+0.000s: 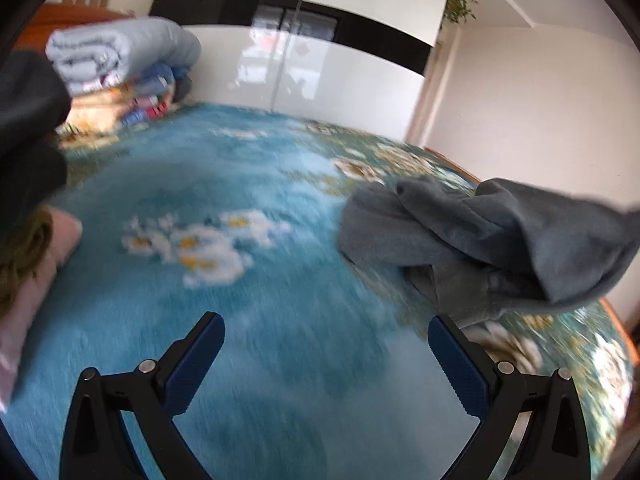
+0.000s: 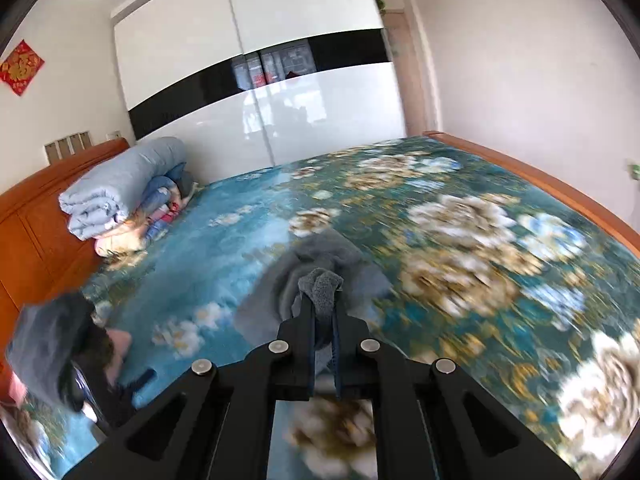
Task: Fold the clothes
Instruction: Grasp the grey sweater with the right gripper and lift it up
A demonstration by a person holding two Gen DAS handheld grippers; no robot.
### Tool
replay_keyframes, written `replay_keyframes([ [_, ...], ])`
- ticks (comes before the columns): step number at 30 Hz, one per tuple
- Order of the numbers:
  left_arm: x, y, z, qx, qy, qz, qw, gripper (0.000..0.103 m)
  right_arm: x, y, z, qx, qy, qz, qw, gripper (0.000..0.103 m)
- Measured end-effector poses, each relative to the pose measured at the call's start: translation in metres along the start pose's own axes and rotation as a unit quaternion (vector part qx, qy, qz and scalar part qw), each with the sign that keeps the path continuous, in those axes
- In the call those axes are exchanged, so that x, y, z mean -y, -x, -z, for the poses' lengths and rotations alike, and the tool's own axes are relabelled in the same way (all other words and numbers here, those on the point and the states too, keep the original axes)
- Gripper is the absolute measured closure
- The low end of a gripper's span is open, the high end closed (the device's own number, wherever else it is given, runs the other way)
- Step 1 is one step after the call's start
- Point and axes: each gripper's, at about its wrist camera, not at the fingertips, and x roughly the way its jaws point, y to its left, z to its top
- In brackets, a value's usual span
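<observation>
On the bed [image 2: 460,184] a crumpled garment [image 1: 480,240] lies toward the right of the left wrist view, its far end lifted off the cover. The right hand-held gripper [image 2: 323,300] is clamped on a fold of it, the rest trailing down onto the bed in front. The left hand-held gripper [image 1: 326,344], spread wide, hangs over bare cover to the garment's left (touching nothing). A stack of rolled bedding [image 2: 120,196] sits at the far left against the headboard [image 2: 36,220], with the wardrobe [image 2: 280,112] standing behind the bed.
</observation>
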Motion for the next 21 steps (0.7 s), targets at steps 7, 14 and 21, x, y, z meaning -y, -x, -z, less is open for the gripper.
replay_keyframes([
  [7, 0.040, 0.038, 0.016, -0.001, -0.089, -0.003, 0.9960, 0.000, 0.086, 0.068, 0.037, 0.062, -0.095, 0.044, 0.993, 0.096],
  [14, 0.113, 0.019, -0.018, -0.040, -0.094, 0.112, 0.9884, 0.000, 0.150, 0.073, 0.067, 0.042, -0.110, 0.091, 0.989, 0.096],
  [21, 0.155, -0.081, -0.069, -0.138, 0.002, 0.104, 0.9850, 0.000, 0.177, 0.058, 0.106, -0.002, -0.112, 0.052, 0.992, 0.096],
])
